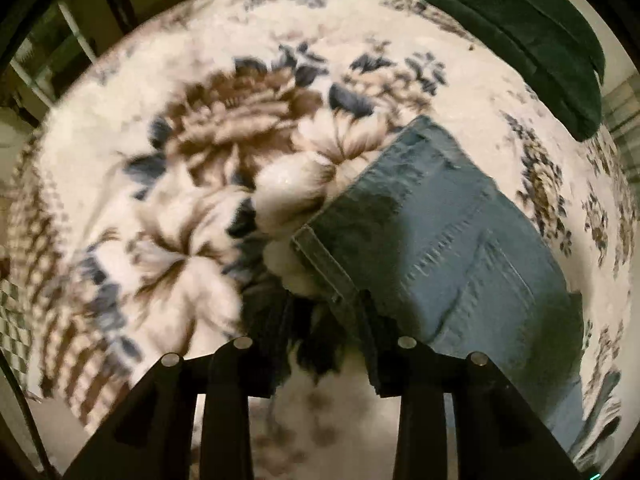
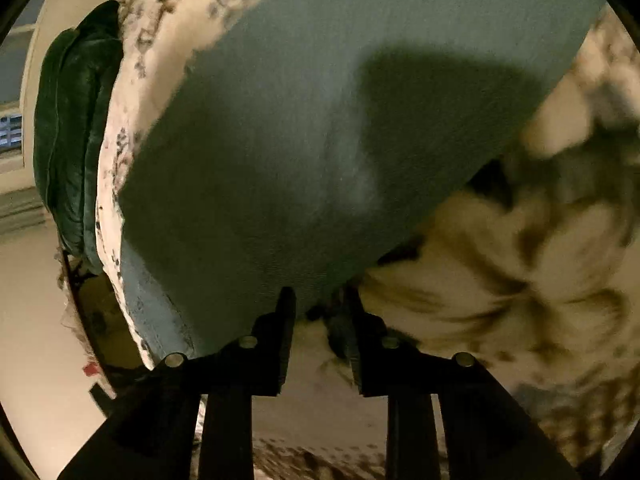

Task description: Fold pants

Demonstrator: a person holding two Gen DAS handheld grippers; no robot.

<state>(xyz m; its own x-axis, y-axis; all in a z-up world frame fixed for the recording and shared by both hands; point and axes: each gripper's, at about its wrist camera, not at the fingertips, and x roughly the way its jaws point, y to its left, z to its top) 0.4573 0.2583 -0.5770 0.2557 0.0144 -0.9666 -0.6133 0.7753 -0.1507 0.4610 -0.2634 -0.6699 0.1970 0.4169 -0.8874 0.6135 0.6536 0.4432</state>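
Blue jeans lie flat on a floral blanket, waistband towards the centre of the left wrist view and a back pocket facing up. My left gripper points down with its jaws apart. The waistband's near corner rests by the right finger and blanket shows in the gap. In the right wrist view a plain stretch of the jeans fills the upper part. My right gripper stands at the denim's near edge, jaws apart, with blanket visible between the fingers.
A dark green cushion lies at the blanket's far edge, also in the right wrist view. The blanket's edge drops off at the left, with bare floor beyond.
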